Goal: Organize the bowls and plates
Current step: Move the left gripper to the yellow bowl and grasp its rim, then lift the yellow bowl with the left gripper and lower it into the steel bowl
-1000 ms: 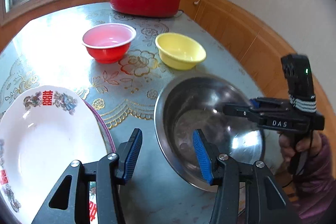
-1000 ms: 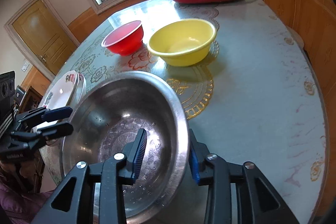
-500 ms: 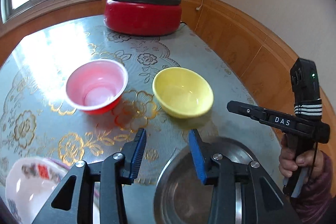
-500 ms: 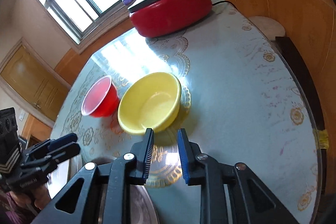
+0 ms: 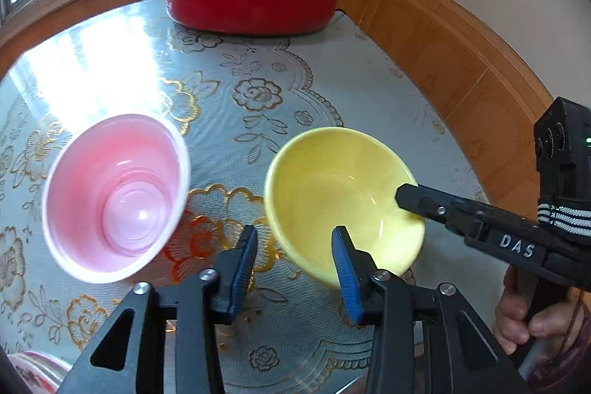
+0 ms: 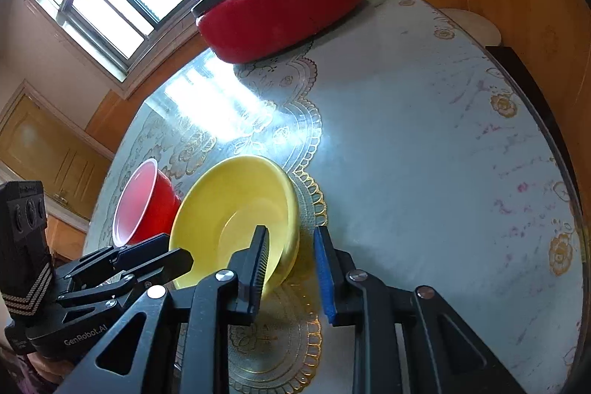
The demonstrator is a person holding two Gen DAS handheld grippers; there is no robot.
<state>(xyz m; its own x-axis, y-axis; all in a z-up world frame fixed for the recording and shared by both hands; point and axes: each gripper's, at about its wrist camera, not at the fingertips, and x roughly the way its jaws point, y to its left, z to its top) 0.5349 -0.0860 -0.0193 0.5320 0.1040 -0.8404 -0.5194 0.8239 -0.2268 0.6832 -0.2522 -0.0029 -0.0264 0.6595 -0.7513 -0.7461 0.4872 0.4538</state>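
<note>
The step in hand appears to be the pickup of the shallow yellow plastic bowl [image 6: 236,216], which sits upright on the glass-topped floral surface [image 6: 424,143] just beside the red plastic bowl with a pale pink inside [image 5: 114,198]. The right tongs [image 6: 291,268] are spread open and straddle the yellow bowl's near rim, one finger inside the wall and the other outside; nothing is pinched yet. The left tongs [image 5: 293,268] are also open and empty, hovering between the two bowls. The next move likely calls for closing the right tongs squarely on the rim, deep enough that the smooth wall does not slip, then lifting it level. Compared with half a second earlier, both tongs have advanced: the steel basin has dropped out of view and the right tongs, then short of the yellow bowl, now bracket its edge.
</note>
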